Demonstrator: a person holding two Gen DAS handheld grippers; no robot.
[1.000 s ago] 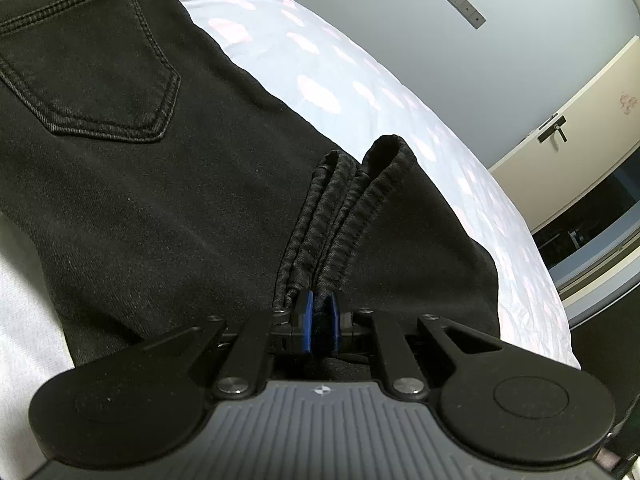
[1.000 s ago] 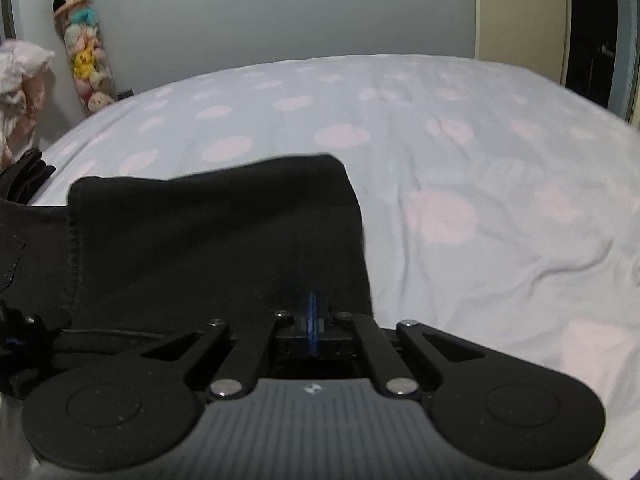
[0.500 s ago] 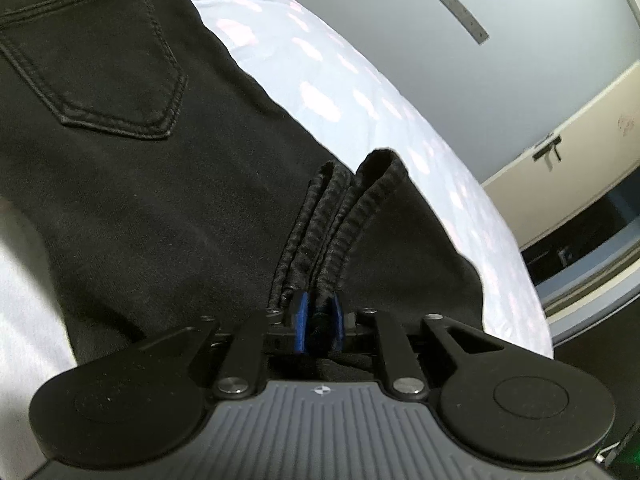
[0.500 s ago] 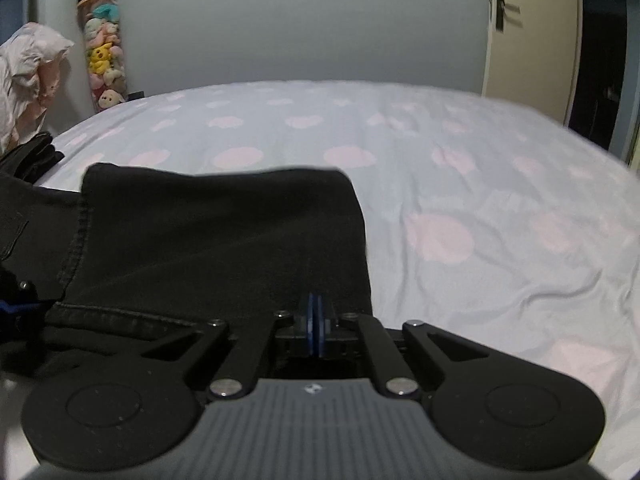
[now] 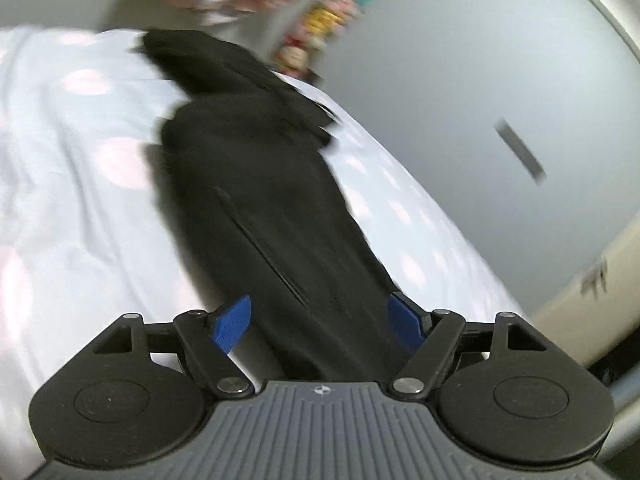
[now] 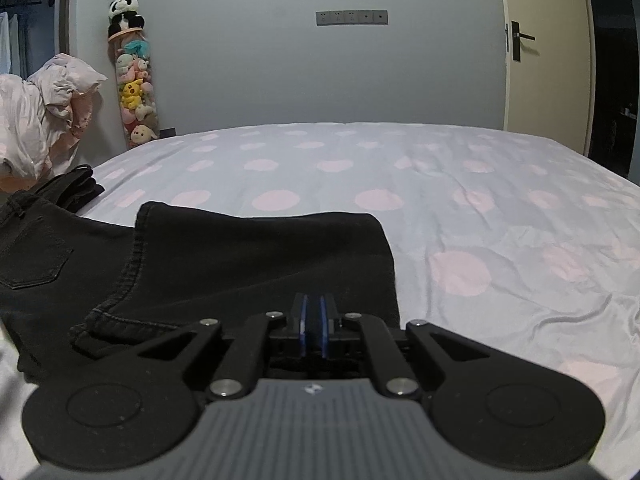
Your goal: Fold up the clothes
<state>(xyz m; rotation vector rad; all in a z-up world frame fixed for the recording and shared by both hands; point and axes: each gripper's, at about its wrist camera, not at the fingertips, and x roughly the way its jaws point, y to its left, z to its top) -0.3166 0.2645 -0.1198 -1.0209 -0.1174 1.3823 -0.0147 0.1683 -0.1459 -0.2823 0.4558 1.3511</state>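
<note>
Polka-dot bedsheet (image 6: 460, 184) carried the folded black jeans (image 6: 248, 256).
Your left gripper (image 5: 320, 322) stood spread wide above them, blurred; your right gripper (image 6: 313, 330) was pinched together at their near edge.

1. my bed sheet (image 6: 460, 184), pale with pink dots, lies wrinkled near me.
2. a tall clear tube of plush toys (image 6: 134, 92) stands in the corner, a panda (image 6: 124, 10) on top.
3. a socket strip (image 6: 351, 17) sits on the wall.
4. a cream door (image 6: 544, 52) stands at right.
5. rumpled pink bedding (image 6: 44, 116) is heaped at left.
</note>
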